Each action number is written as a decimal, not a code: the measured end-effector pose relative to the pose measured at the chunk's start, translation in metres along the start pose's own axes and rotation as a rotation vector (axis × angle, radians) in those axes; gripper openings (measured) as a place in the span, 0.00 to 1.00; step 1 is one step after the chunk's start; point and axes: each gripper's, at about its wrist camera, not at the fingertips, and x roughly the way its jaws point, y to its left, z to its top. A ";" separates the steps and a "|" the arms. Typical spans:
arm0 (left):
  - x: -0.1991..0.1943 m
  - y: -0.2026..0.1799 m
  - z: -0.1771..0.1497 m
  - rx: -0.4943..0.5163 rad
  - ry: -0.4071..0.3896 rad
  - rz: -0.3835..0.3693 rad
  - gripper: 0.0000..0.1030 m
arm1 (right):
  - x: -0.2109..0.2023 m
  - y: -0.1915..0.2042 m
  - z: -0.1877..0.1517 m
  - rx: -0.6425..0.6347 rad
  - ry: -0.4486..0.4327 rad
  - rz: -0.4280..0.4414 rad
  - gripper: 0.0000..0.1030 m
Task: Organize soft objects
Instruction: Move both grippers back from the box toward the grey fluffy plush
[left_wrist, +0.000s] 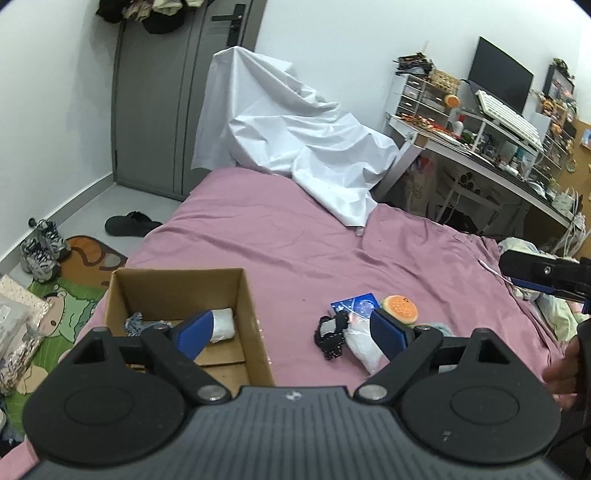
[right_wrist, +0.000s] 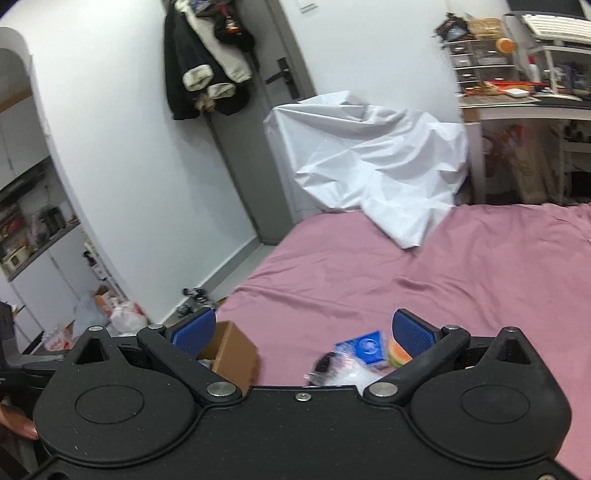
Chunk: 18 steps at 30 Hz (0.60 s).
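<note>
You have the cardboard box (left_wrist: 236, 295) on the bed (left_wrist: 295, 240). Right of the box lies a cluster: pouch (left_wrist: 332, 338), packet (left_wrist: 360, 304), burger toy (left_wrist: 400, 310). Behind the box, a sheet (left_wrist: 295, 140) drapes onto the bed.

Left claw (left_wrist: 291, 332) and right claw (right_wrist: 303, 334) both gape wide, empty.

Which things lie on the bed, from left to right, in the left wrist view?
Cardboard box → black knitted item → clear plastic bag → burger plush.
</note>
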 end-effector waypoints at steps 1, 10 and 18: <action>0.000 -0.003 0.000 0.009 0.009 -0.010 0.88 | -0.002 -0.003 -0.001 0.006 0.002 -0.002 1.00; 0.006 -0.019 0.004 0.046 0.040 -0.024 0.88 | -0.021 -0.028 -0.010 0.027 0.004 -0.053 1.00; 0.015 -0.034 0.007 0.066 0.045 -0.045 0.88 | -0.030 -0.051 -0.015 0.077 0.008 -0.069 1.00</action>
